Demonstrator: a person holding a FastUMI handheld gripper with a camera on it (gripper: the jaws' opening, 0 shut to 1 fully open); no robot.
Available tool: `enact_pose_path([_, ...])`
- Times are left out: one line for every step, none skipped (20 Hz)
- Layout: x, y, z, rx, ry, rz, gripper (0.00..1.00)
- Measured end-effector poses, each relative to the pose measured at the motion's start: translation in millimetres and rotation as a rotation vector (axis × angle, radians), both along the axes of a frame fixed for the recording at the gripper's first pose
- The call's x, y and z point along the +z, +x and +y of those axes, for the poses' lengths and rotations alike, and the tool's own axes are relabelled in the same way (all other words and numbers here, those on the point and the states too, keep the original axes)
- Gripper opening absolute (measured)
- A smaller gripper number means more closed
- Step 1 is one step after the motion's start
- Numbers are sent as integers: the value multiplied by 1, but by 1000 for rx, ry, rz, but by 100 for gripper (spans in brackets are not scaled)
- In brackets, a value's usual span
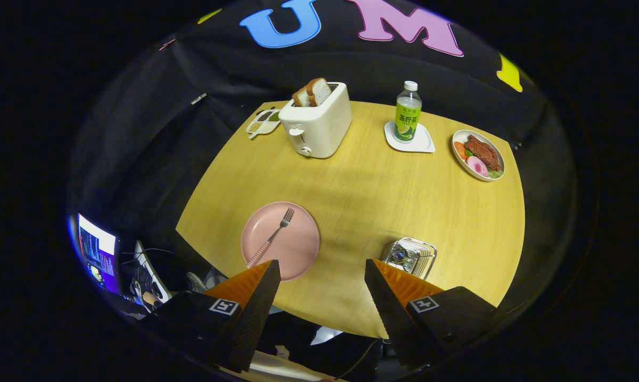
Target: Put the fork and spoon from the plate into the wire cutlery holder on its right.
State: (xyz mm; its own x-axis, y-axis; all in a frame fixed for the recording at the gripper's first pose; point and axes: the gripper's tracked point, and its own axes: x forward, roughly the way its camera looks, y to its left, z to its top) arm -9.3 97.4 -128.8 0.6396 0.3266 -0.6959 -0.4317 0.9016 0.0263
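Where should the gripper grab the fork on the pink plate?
Probably the fork is best taken by its long patterned handle, about midway. It lies flat on the pink plate, tines pointing away toward the toaster, handle end near the plate's rim. The open gripper would come from above, fingers straddling the handle crosswise, since the thin handle leaves room either side.

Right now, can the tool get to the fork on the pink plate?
Probably yes. The tool is open and holds nothing, and the fork lies bare on the pink plate just ahead of its fingers, with nothing over it.
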Motion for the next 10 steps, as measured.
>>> enact_pose_path([-2,-3,12,10,14,3,100])
enact_pose_path([-5,-5,23,14,31,13,100])
enact_pose_path([-7,-6,36,11,57,23,100])
enact_pose_path([-11,-6,50,8,87,35,100])
enact_pose_path([-16,-7,63,5,111,50,100])
enact_pose_path([-22,-6,73,-4,131,63,100])
enact_pose_path([-32,-4,83,-16,143,82,100])
enact_pose_path([-44,-2,93,-28,157,104,100])
enact_pose_path([-57,-1,104,-38,167,134,99])
enact_pose_path([-70,1,112,-50,174,164,100])
